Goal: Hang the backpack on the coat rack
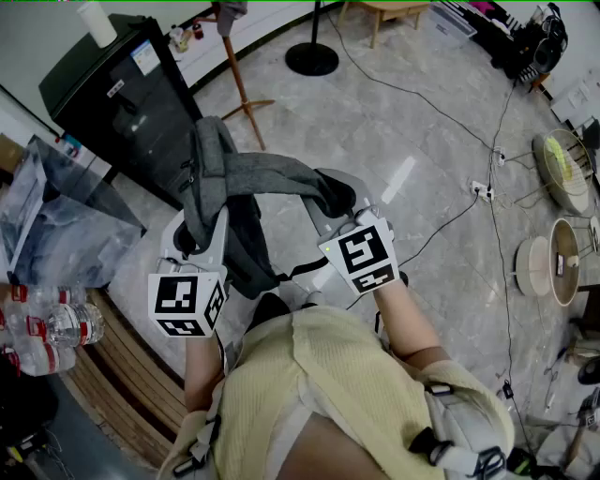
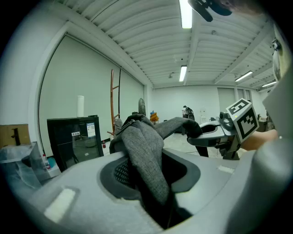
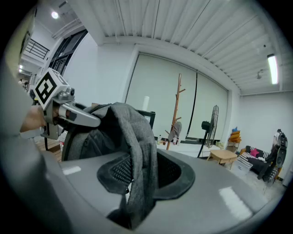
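Note:
A grey fabric backpack point(image 1: 234, 183) hangs in the air between my two grippers, held by its straps. My left gripper point(image 1: 192, 234) is shut on one grey strap point(image 2: 144, 151), which runs up out of its jaws. My right gripper point(image 1: 336, 199) is shut on the other strap point(image 3: 137, 146), and the fabric drapes over its pads. In each gripper view the other gripper shows close beside it, the right gripper point(image 2: 215, 132) and the left gripper point(image 3: 78, 116). The wooden coat rack point(image 1: 239, 84) stands ahead on the floor, apart from the bag, and also shows as a thin pole point(image 3: 176, 109).
A black mini fridge point(image 1: 122, 94) stands at the left, close to the coat rack. Clear plastic sheeting point(image 1: 56, 216) and water bottles point(image 1: 47, 323) lie by a wooden bench point(image 1: 122, 366). A fan base point(image 1: 311, 58), a stool point(image 1: 389, 14) and floor cables point(image 1: 450, 112) lie further off.

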### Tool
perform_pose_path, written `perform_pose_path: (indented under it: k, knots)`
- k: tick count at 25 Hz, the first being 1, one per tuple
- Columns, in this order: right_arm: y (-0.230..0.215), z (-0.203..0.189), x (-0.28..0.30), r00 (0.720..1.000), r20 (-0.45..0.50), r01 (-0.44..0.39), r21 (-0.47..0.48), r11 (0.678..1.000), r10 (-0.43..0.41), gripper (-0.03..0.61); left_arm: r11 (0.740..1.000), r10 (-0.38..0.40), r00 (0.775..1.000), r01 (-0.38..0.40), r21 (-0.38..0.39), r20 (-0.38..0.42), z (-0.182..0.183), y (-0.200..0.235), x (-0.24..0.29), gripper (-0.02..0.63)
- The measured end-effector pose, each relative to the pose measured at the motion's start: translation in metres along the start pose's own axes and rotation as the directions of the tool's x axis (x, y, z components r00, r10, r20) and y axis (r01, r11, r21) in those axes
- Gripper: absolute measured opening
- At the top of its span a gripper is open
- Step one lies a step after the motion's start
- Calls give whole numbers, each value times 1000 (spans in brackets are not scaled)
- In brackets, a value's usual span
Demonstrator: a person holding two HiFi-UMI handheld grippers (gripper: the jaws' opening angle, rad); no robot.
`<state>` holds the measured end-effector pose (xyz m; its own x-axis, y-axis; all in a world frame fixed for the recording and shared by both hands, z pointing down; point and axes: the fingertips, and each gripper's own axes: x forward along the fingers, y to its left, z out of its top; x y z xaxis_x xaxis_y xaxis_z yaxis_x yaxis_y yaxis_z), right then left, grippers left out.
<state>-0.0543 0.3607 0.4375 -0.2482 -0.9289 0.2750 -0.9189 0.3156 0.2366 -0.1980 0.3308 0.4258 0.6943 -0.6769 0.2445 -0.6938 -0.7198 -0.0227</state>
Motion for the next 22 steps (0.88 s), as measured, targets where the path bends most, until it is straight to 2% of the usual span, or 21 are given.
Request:
perform_pose_path:
  k: [8,16,22]
  knots:
    - [-7,-14,-22,1000,15,-21,57,998,20,114,1000,-9,1000,9,-10,-11,-2,-28,0,132]
    - [-20,-23,-37,999,35,-28,61,998,26,115,999,-20,1000,20,-33,-7,-5,-51,4,133]
    - [-19,-33,-26,999,22,-48,102,994,46,115,997,-37,999,36,-73,-22,-13,-47,14,133]
